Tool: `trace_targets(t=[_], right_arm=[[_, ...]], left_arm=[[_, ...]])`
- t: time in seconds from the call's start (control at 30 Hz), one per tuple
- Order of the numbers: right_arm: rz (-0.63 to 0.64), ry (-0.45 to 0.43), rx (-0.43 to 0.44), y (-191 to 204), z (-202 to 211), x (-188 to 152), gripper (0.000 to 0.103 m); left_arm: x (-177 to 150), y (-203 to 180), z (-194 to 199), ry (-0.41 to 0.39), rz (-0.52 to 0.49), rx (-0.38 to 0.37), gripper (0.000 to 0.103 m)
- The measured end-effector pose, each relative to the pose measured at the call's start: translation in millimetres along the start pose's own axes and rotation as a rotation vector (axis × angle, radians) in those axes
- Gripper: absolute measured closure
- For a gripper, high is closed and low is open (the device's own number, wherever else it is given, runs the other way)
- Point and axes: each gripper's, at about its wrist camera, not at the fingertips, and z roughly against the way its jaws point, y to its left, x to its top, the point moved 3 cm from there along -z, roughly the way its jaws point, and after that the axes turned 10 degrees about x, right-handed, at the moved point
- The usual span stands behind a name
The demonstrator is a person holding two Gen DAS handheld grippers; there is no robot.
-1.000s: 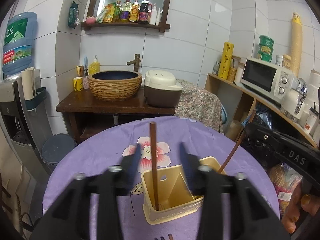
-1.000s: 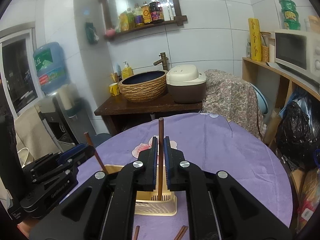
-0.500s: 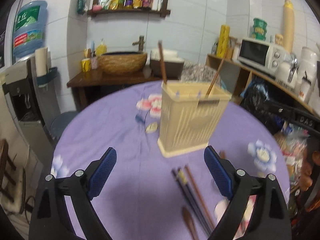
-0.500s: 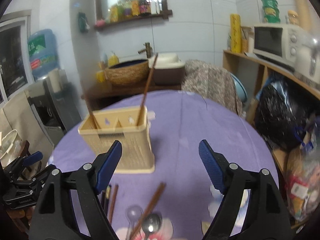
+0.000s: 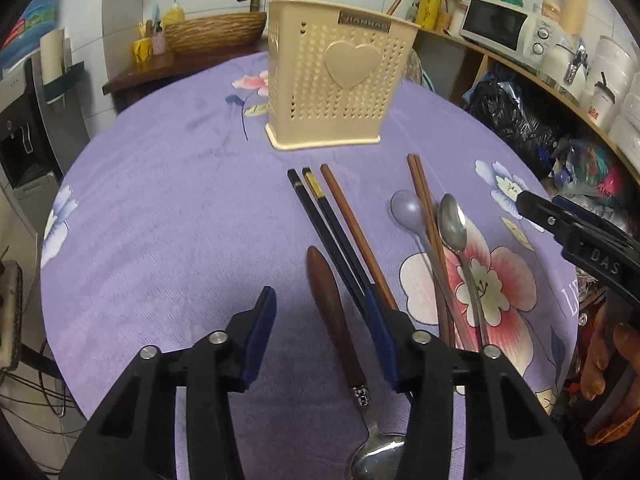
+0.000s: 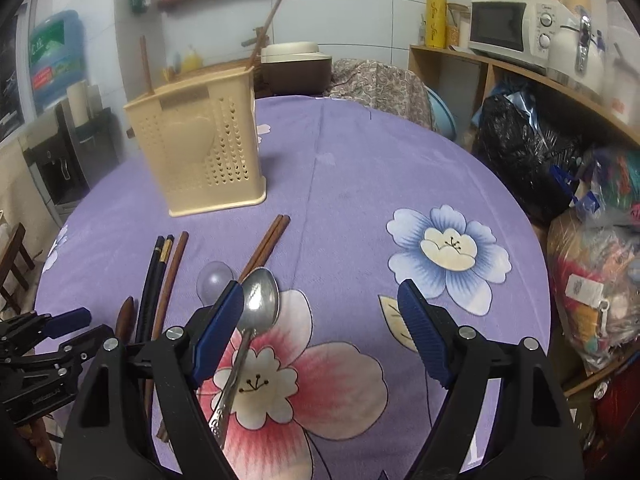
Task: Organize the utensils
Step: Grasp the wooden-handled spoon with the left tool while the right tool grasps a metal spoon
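A cream perforated utensil holder (image 5: 332, 80) (image 6: 204, 148) stands at the far side of the purple table, two brown chopsticks upright in it. Loose utensils lie nearer: two dark chopsticks (image 5: 320, 216) (image 6: 158, 268), a brown chopstick (image 5: 352, 232), a brown pair (image 5: 424, 200) (image 6: 264, 248), a pale plastic spoon (image 5: 406, 210) (image 6: 214, 278) and a metal spoon (image 5: 452, 220) (image 6: 260, 296). My left gripper (image 5: 320, 300) (image 6: 94, 322) is open, straddling a wooden-handled spoon (image 5: 332, 312). My right gripper (image 6: 320, 292) (image 5: 540, 206) is open and empty, its left finger just over the metal spoon.
A shelf with a microwave (image 6: 504, 24) and jugs runs along the right, with a black bag (image 6: 524, 152) and full plastic bags below. Behind the table are a sink cabinet, a rice cooker (image 6: 296, 64) and a water dispenser (image 5: 28, 92).
Both grippers left the chopsticks standing in the holder, opened wide, and drew back and down from above it to the near side, low over the loose utensils.
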Motion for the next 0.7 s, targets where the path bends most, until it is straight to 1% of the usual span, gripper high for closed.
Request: trace_targets(t=[0.17,0.27,0.37,0.47,0.5,0.6,0.7], right_arm=[[-0.007,0.0,0.001,1.8,2.4,-4.7,0.024],[0.001,0.01,-0.004,4.3,0.0,-6.6,0.024],[0.001,0.037,-0.009,5.9,-5.7,-11.4,0.024],[-0.004,0.066,0.007,9.0,-10.6,-16.5,0.024],[-0.004,0.08,0.019,11.3,-12.8,-18.8,0.024],[0.005,0.126,0.039,19.5,-21.5,-27.2,0.024],[0.03,0.172,0.029,27.2,-31.8,-35.9,0.024]], left_arm=[[-4.7,-3.1,-9.1,0.035,0.001,0.009,0.068],[-8.0,-5.5,-13.5,0.048,-0.004,0.013,0.07],[-6.6,-7.2,-15.1,0.047,-0.008,0.018,0.072],[-2.2,-7.3,-19.3,0.048,-0.02,0.026,0.078],[-0.2,-6.3,-20.9,0.05,-0.019,0.021,0.082],[4.4,-1.7,-25.0,0.056,-0.007,0.001,0.083],[5.4,0.7,-25.9,0.06,0.005,-0.016,0.083]])
